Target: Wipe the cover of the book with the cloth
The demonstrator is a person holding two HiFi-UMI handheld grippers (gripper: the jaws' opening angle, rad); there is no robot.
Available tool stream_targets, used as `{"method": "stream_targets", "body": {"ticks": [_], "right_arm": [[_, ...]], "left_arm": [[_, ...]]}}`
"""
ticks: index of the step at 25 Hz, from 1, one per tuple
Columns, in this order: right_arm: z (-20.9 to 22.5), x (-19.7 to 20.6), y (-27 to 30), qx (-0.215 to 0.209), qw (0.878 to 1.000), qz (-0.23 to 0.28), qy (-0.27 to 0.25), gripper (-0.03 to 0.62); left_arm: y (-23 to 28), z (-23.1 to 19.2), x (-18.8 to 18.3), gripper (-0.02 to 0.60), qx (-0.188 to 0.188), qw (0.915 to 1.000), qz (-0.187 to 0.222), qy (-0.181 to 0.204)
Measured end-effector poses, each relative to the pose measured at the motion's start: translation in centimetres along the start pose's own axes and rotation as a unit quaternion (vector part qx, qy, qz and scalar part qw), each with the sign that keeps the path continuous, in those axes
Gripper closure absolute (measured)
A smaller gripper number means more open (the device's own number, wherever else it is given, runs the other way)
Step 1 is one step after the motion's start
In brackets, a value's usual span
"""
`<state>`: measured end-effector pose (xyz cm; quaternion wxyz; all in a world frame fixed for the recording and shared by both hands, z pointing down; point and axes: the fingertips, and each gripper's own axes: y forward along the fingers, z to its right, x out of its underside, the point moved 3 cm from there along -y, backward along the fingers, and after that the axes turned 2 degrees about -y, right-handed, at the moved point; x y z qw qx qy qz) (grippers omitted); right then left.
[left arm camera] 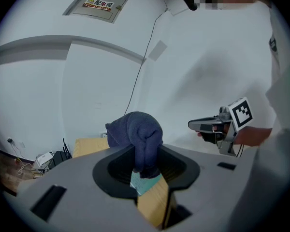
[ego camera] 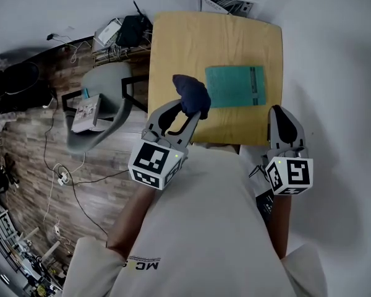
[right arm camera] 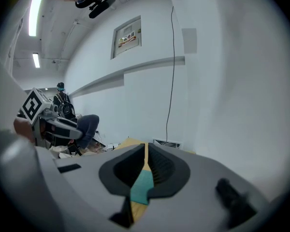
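Clamping the soft cloth (ego camera: 190,90) mid-bunch, our left hand-held gripper (ego camera: 191,109) hangs over the desk's (ego camera: 173,42) front edge; our right hand-held gripper (ego camera: 282,119) is closed, empty.

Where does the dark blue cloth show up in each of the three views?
Head view: the cloth is at centre, held in the left tool, over the left edge of the teal book.
Left gripper view: centre, bunched and clamped between the jaws.
Right gripper view: mid-left, hanging from the left tool.
Shared landmark: the teal book on the wooden table.
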<state>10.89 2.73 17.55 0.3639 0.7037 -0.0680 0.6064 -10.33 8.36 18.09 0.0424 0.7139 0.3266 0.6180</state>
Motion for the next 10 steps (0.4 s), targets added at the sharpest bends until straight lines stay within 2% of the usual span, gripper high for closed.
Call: {"method": "stream_targets", "body": {"ticks": [10], "right_arm": [[0.34, -0.06, 0.6, -0.014, 1.0, -0.001, 0.005, 0.556]], "left_arm": [[0.1, -0.05, -0.34, 0.444, -0.004, 1.0, 0.001, 0.006]]}}
